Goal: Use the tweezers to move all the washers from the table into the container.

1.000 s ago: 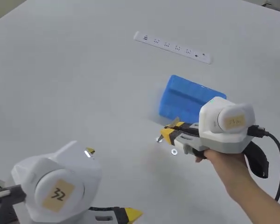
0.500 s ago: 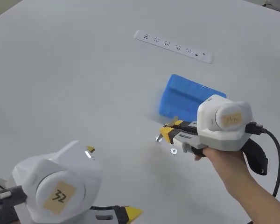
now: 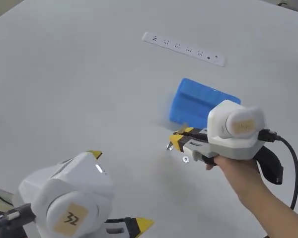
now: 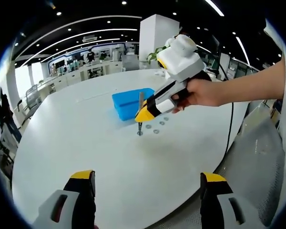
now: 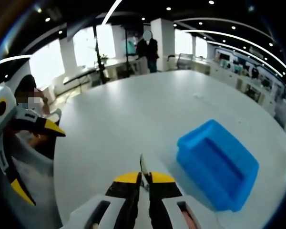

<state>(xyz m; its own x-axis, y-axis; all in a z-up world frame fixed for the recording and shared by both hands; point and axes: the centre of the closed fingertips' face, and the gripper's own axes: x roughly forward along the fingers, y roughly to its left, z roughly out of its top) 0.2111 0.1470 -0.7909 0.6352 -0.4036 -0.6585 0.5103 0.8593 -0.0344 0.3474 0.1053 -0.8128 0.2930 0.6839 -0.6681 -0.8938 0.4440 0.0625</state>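
Tweezers [image 5: 141, 168] sit clamped in your right gripper [image 5: 143, 183], tips near washers [image 4: 156, 130] on the white worktop [image 3: 89, 89] beside the container [image 5: 217, 167]; your left gripper [image 4: 147, 176] gapes wide, empty.

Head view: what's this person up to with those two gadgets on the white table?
A person holds a gripper in each hand. The right gripper is shut on tweezers, their tips down at the table by a few small washers, beside a blue container. The left gripper hangs open nearer the person, holding nothing.
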